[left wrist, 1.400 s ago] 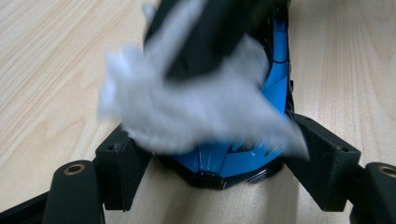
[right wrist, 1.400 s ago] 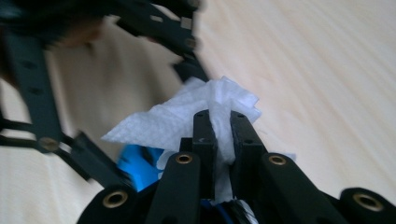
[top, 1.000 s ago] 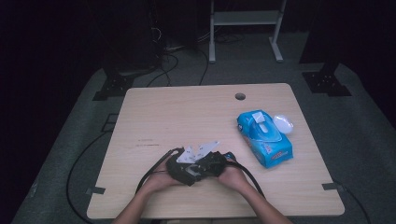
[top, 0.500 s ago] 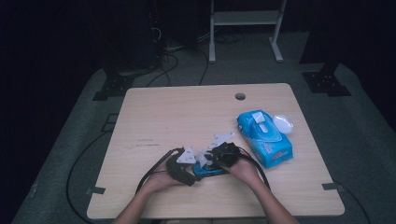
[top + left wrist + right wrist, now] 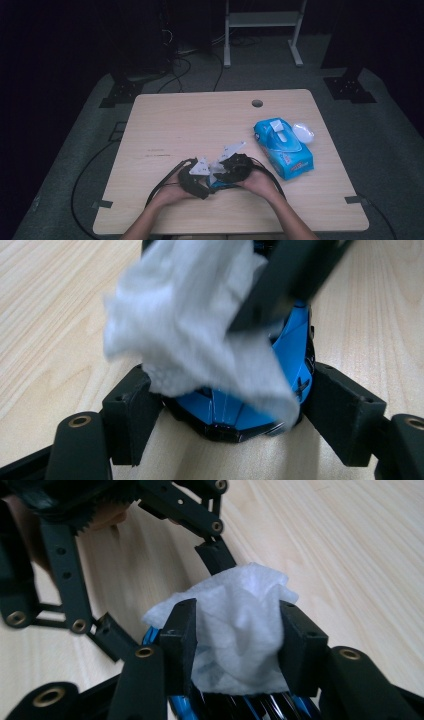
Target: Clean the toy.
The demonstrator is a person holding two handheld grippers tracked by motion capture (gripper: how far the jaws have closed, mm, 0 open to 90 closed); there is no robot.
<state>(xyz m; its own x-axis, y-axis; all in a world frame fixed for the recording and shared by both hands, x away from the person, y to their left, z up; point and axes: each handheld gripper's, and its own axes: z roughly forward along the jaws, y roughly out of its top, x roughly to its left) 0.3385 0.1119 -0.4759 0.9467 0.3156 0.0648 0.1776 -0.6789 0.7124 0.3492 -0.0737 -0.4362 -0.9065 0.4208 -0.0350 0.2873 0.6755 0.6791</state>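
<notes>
Wiping time at the near edge of the table [image 5: 165,120]: the left gripper [image 5: 225,412] has its jaws clamped on either flank of a small blue toy car [image 5: 295,347], pinning it flat on the wood. The right gripper [image 5: 235,630] pinches a crumpled white wipe [image 5: 240,625] between its pads and presses it down on the car's top. In the high view both grippers meet at about 6 o'clock on the table, with the wipes pack [image 5: 282,147] off at 3 o'clock, well apart. To do this well, I'd say keep the left jaws firm so the car can't roll (it looks slick), and drag the wipe in short strokes along the body. Too much downward push could pop the car out of the left jaws.
</notes>
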